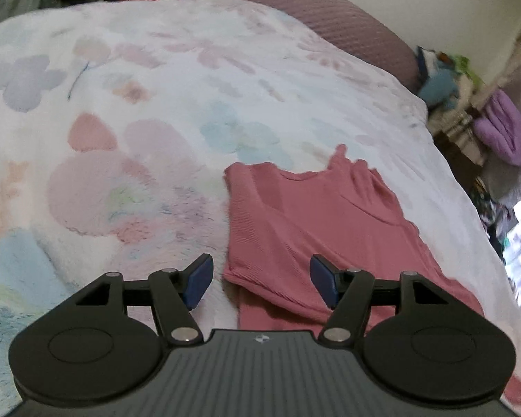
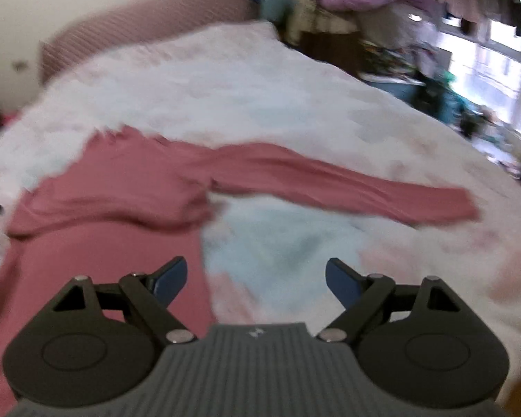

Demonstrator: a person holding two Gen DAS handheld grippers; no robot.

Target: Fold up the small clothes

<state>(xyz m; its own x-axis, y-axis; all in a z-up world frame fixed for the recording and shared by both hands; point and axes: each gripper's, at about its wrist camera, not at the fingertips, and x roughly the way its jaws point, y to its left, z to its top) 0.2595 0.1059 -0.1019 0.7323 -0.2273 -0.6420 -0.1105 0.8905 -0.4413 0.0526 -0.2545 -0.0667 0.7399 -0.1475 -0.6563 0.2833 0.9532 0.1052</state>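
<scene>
Left wrist view, from left to right: the floral blanket [image 1: 128,111] covers the bed and gives a broad, soft, flat surface on which a garment can be spread; the left gripper [image 1: 262,285] hangs low over it with its 2 blue-padded fingers [image 1: 199,283] standing apart and nothing between them, the pink top [image 1: 316,222] lying beneath and just beyond the right-hand finger. The top's left side appears doubled inward over its body, so that edge reads as a fold already laid, which would explain an empty, spread gripper above it. Behind the bed a mauve headboard [image 1: 316,10] closes the far edge, and a purple cloth [image 1: 507,132] sits among clutter off the right side, well apart from the work. Right wrist view, from left to right: the body of the pink top [image 2: 97,243] fills the lower left, partly under the left-hand finger of the right gripper [image 2: 257,281], whose 2 fingers [image 2: 344,285] also stand apart and hold nothing; 1 long sleeve [image 2: 347,184] stretches flat across the blanket toward the right, clear of the body. That sleeve seems the likely next part to be brought inward. This view is blurred, so fine creases cannot be told.
</scene>
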